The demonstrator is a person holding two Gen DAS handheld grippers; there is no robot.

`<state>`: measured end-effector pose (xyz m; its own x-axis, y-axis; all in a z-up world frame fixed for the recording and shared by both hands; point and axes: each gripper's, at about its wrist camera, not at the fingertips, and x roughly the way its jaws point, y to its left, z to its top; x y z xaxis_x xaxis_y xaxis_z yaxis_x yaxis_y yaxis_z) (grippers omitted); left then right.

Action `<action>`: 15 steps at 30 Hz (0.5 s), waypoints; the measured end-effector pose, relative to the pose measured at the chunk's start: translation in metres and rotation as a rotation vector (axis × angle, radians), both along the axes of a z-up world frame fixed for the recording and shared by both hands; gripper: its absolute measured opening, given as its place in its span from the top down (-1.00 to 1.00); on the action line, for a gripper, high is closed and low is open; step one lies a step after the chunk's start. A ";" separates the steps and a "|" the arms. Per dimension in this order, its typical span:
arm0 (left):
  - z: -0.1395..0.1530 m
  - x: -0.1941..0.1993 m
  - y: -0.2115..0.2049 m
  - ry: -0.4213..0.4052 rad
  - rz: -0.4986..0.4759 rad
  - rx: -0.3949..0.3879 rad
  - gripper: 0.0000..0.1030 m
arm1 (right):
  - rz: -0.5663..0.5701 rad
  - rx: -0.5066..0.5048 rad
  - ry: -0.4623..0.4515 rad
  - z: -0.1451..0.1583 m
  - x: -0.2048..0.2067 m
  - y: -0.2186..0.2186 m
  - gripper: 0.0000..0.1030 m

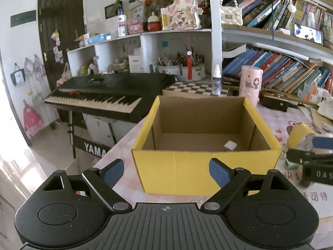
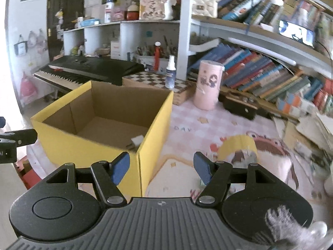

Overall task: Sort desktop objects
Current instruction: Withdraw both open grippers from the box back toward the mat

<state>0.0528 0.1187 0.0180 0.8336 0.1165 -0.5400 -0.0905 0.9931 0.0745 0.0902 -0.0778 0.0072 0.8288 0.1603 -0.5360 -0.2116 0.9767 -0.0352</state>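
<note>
A yellow cardboard box (image 1: 199, 166) with a brown inside stands open on the desk; it also shows in the right wrist view (image 2: 83, 148). A small white object (image 1: 230, 145) lies on its floor near the front right corner, also seen in the right wrist view (image 2: 136, 141). A yellow tape roll (image 2: 239, 149) stands on the pink mat right of the box, also in the left wrist view (image 1: 299, 138). My left gripper (image 1: 166, 171) is open and empty in front of the box. My right gripper (image 2: 162, 166) is open and empty by the box's right corner, left of the roll.
A pink cylinder (image 2: 208, 85), a spray bottle (image 2: 170, 75) on a checkered board (image 2: 158, 79) and a black case (image 2: 241, 104) stand behind the box. Bookshelves (image 2: 270, 70) fill the back right. A keyboard (image 1: 104, 98) stands left of the desk edge.
</note>
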 end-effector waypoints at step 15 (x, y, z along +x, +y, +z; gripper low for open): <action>-0.008 -0.043 0.000 0.033 -0.039 0.004 -0.77 | -0.025 -0.027 0.024 -0.021 -0.069 0.013 -0.33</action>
<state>0.0098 0.1183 0.0100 0.8193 0.0865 -0.5668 -0.0490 0.9955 0.0811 0.0215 -0.0648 -0.0137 0.8195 0.1245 -0.5594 -0.1878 0.9806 -0.0569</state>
